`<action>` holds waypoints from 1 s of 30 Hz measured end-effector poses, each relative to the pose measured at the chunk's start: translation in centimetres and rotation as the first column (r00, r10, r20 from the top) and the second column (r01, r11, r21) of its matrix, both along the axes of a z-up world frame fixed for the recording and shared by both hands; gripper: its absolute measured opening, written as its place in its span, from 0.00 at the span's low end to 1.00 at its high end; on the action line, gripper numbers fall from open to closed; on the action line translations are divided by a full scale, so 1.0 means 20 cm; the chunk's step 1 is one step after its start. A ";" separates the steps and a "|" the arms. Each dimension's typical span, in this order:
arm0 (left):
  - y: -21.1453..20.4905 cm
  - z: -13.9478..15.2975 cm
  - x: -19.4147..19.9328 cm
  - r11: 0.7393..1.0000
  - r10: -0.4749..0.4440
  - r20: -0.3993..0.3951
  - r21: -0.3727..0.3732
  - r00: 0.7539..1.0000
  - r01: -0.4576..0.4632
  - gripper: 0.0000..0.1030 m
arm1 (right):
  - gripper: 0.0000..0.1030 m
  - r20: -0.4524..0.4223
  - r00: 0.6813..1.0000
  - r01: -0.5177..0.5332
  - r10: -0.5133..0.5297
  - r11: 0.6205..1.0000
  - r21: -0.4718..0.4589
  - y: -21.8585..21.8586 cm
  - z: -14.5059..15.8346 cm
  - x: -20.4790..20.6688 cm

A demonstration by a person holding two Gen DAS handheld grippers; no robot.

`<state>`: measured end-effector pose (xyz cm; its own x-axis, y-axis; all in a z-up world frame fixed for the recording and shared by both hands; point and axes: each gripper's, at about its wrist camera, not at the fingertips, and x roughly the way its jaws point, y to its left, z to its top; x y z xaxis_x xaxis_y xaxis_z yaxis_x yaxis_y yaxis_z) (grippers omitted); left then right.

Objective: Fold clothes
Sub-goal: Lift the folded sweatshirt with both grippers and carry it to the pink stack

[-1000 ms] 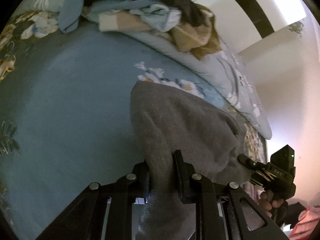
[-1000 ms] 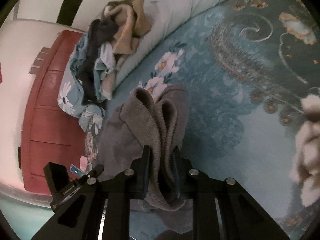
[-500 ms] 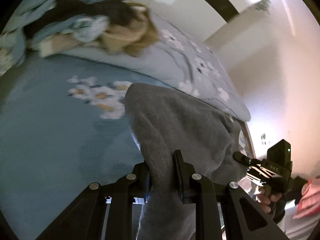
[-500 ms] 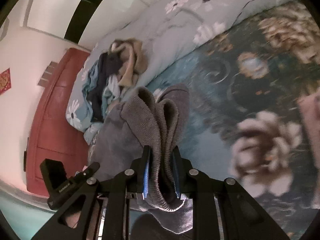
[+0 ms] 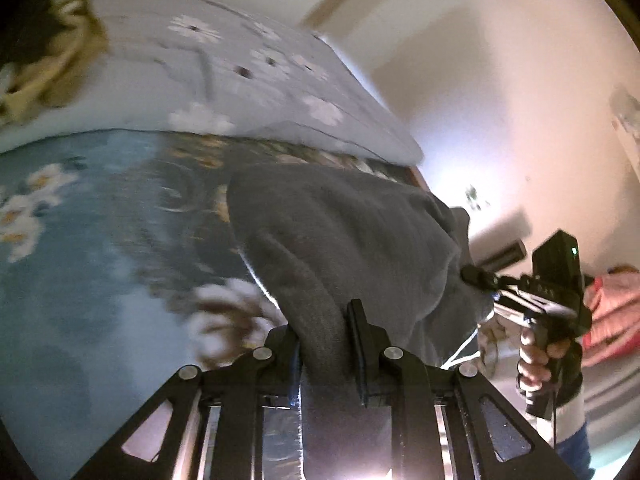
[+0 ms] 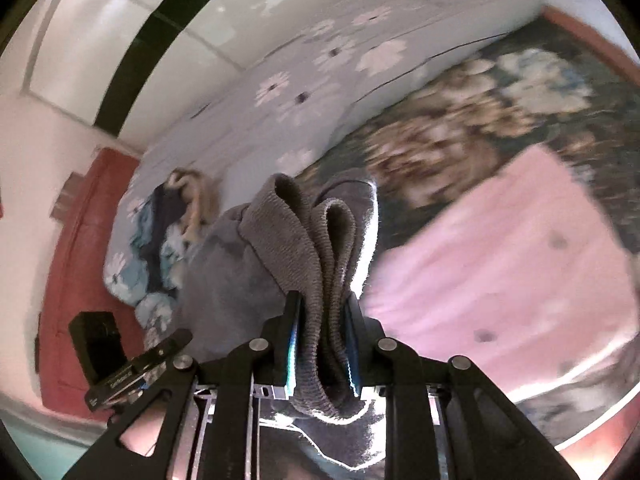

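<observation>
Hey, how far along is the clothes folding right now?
Done: a pink garment lies flat on the bed, apparently folded. In hand: the left gripper and right gripper each clamp the bunched grey garment, held above the bed. Left: laying it down, plus the unfolded clothes pile by the pillow.

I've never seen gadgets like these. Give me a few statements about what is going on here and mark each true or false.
1. Both handheld grippers grip the same grey knitted garment. True.
2. The left gripper has empty jaws. False: grey fabric is clamped between them.
3. A pink spotted cloth lies on the floral bedspread. True.
4. The pile of unfolded clothes sits on the floor. False: it rests on the bed.
5. The right gripper holds a ribbed edge. True.
</observation>
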<state>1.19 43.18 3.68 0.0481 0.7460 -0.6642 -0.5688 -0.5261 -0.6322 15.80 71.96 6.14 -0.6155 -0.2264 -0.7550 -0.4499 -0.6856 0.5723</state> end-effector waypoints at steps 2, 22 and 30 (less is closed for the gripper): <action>0.16 -0.02 0.07 0.999 -0.046 0.014 -0.014 0.999 0.047 0.21 | 0.20 0.019 0.999 0.027 -0.028 1.000 0.010 0.12 0.01 0.08; 0.72 -0.38 0.27 0.984 -0.113 0.068 -0.130 0.991 0.121 0.24 | 0.20 0.173 0.979 0.107 -0.112 0.993 0.038 0.78 -0.31 0.20; 0.73 -0.43 0.27 0.978 -0.131 0.081 -0.155 0.988 0.142 0.27 | 0.24 0.242 0.951 0.191 -0.194 0.981 0.037 0.82 -0.46 0.22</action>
